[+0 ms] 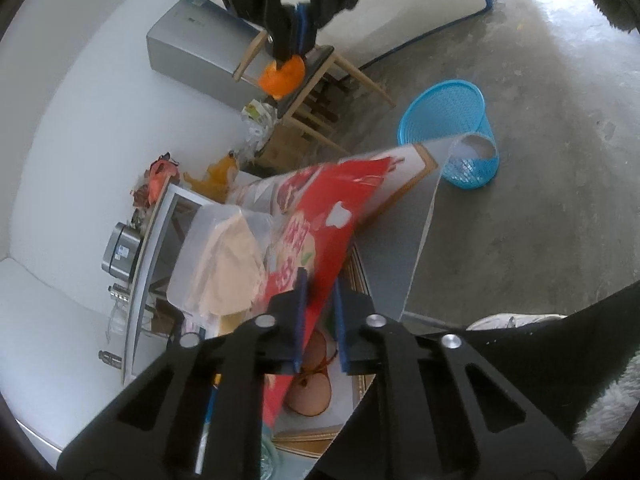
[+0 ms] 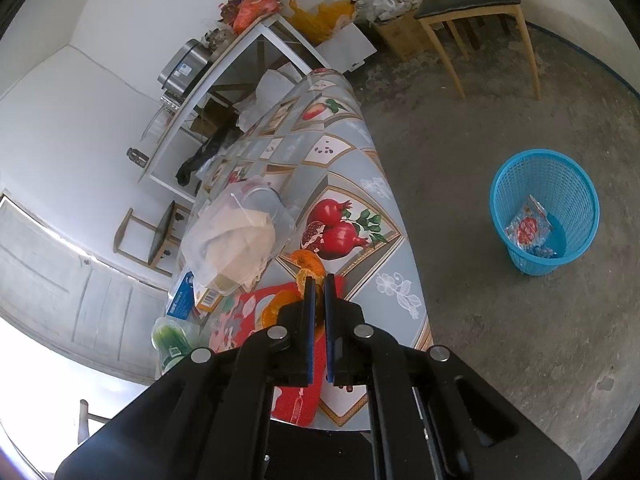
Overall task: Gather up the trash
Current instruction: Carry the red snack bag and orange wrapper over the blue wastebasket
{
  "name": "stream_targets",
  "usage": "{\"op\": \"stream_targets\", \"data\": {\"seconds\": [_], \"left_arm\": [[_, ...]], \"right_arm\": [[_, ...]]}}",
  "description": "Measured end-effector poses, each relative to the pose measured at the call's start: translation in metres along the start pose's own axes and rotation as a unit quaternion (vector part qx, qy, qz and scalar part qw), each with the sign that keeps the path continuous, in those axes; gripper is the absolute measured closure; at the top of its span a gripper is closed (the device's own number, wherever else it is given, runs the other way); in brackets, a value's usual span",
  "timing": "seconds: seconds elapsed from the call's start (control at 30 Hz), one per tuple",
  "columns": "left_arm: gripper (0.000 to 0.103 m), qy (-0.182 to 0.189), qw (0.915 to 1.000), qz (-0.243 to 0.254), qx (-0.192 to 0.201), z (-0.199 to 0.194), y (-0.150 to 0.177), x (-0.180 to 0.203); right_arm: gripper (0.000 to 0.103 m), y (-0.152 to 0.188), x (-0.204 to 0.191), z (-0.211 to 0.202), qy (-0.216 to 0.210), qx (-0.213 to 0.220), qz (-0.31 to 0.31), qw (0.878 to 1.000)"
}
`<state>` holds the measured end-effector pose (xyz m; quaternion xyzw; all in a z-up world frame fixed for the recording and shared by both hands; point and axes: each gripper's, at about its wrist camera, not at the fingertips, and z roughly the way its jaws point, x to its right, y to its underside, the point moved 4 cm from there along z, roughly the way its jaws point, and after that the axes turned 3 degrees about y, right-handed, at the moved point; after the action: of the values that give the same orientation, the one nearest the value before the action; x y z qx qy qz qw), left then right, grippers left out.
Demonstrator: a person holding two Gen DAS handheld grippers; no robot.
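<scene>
My left gripper (image 1: 319,280) is shut on a red printed wrapper (image 1: 320,216) and holds it lifted over the table. My right gripper (image 2: 319,280) is shut on an orange peel (image 2: 309,266) above the table; it shows at the top of the left wrist view (image 1: 290,46), with the peel (image 1: 282,76) hanging from it. The blue mesh trash basket (image 2: 546,210) stands on the floor to the right of the table, with a wrapper (image 2: 528,230) inside. It also shows in the left wrist view (image 1: 450,136).
The table (image 2: 360,160) has a fruit-print cloth. On it lie a clear plastic box with tan paper (image 2: 236,236), a red wrapper (image 2: 296,384), a blue pack (image 2: 182,292) and a green bottle (image 2: 172,340). A wooden chair (image 2: 472,12) and a white shelf (image 2: 224,76) stand behind.
</scene>
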<state>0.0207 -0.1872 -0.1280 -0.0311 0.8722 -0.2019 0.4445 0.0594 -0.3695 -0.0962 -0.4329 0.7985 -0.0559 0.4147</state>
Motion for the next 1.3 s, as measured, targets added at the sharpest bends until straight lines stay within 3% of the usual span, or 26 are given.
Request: {"op": "stream_targets", "data": {"seconds": [0.03, 0.4, 0.53, 0.63, 0.77, 0.87, 1.0, 1.17, 1.27, 1.3], "left_arm": [[0.103, -0.001, 1.0000, -0.002, 0.002, -0.002, -0.002, -0.001], [0.103, -0.028, 0.9961, -0.062, 0.056, -0.032, -0.024, -0.035], [0.103, -0.027, 0.9912, -0.102, 0.080, -0.040, -0.038, -0.060], [0.103, -0.006, 0.9832, -0.151, 0.102, -0.044, -0.054, -0.090], [0.103, 0.042, 0.9671, -0.220, 0.121, -0.040, -0.075, -0.129], [0.103, 0.103, 0.9453, -0.282, 0.128, -0.027, -0.096, -0.163], [0.103, 0.160, 0.9237, -0.321, 0.134, -0.007, -0.123, -0.188], [0.103, 0.251, 0.8916, -0.357, 0.118, 0.034, -0.172, -0.193], [0.103, 0.311, 0.8670, -0.381, 0.081, 0.075, -0.207, -0.179], [0.103, 0.321, 0.8641, -0.382, 0.068, 0.089, -0.215, -0.173]], "right_arm": [[0.099, 0.000, 0.000, -0.001, 0.000, 0.001, 0.000, 1.000], [0.099, -0.003, 0.003, -0.026, -0.002, 0.036, 0.004, 0.999], [0.099, -0.006, 0.012, -0.043, 0.002, 0.060, 0.015, 0.998], [0.099, -0.010, 0.024, -0.058, 0.007, 0.081, 0.030, 0.996], [0.099, -0.011, 0.048, -0.076, 0.013, 0.106, 0.057, 0.993], [0.099, -0.011, 0.067, -0.083, 0.017, 0.117, 0.078, 0.990], [0.099, -0.009, 0.095, -0.089, 0.020, 0.126, 0.107, 0.986], [0.099, -0.012, 0.135, -0.087, 0.026, 0.128, 0.145, 0.981], [0.099, -0.015, 0.162, -0.078, 0.040, 0.123, 0.167, 0.977], [0.099, -0.017, 0.171, -0.074, 0.045, 0.121, 0.174, 0.976]]}}
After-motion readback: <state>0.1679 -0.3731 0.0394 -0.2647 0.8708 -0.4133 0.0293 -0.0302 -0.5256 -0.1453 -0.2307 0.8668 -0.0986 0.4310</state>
